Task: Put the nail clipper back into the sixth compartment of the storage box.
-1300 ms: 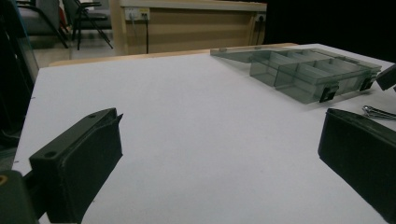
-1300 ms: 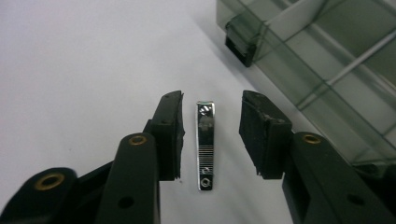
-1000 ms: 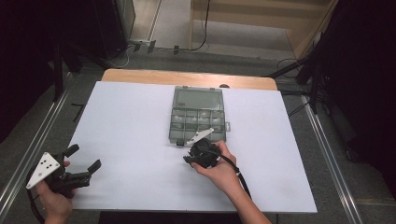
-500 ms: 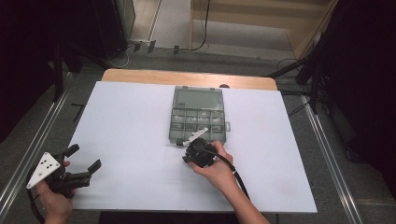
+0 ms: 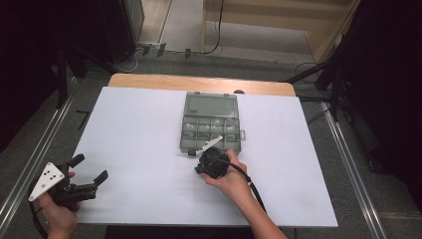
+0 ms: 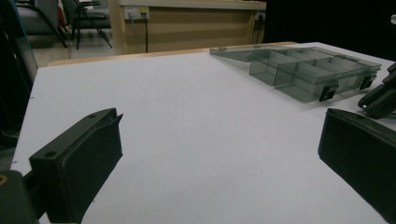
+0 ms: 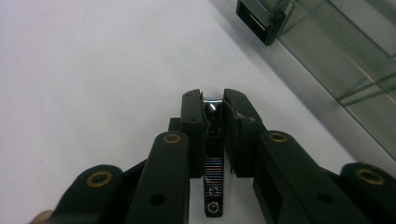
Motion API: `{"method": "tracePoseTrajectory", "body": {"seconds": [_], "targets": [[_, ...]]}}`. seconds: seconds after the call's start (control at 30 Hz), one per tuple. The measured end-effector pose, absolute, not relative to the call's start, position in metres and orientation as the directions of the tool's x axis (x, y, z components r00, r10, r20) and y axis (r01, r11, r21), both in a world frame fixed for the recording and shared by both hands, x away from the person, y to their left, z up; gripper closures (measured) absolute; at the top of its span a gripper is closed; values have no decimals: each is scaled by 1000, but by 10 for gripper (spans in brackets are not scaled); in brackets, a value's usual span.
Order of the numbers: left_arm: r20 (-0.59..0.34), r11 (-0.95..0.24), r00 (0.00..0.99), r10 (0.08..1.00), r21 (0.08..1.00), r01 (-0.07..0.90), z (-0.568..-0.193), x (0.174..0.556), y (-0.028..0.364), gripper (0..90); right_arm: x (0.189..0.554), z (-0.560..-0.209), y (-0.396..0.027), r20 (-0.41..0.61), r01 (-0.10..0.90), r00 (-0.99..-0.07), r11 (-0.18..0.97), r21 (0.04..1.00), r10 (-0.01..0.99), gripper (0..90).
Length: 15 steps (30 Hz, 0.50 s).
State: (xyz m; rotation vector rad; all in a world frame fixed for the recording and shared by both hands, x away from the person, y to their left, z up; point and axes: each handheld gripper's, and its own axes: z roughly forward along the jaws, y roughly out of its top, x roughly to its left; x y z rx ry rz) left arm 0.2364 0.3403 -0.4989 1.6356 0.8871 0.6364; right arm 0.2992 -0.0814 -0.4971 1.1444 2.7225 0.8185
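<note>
High view, table: a white sheet [image 5: 149, 149] covered the table top, with a strip of bare wooden edge [image 5: 199, 82] showing at the far side.
Organizer box: a grey translucent compartment box [image 5: 209, 124] lay open near the middle of the sheet, its lid folded flat toward the far side and its dividers forming small cells; two black latches sat on its near wall.
Right gripper: the right gripper [image 5: 208, 160] rested low over the sheet just beside the box's near edge, held in the person's right hand [image 5: 230, 180], with its cable trailing back along the forearm.
Right jaws: in the right gripper view they had just been closing and stood pressed together on a small shiny metal part [image 7: 211, 109], a rounded glinting piece pinched at the tips above the white sheet.
Box from the right gripper view: the box wall and one black latch [image 7: 259, 21] lay up and to the right, apart from the jaw tips.
Left gripper: the left gripper [image 5: 88, 175] was held in the left hand [image 5: 58, 215] over the near left corner of the sheet, well apart from the box.
Left jaws: spread wide in the left gripper view, with bare sheet between them.
</note>
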Motion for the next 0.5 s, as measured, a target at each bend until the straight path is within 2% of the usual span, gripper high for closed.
{"method": "tracePoseTrajectory", "body": {"seconds": [0.5], "targets": [[-46,-101,573,818,970,222,-499,237,341,0,297,-497,-85,127,617,-735,579,534,666,813]]}}
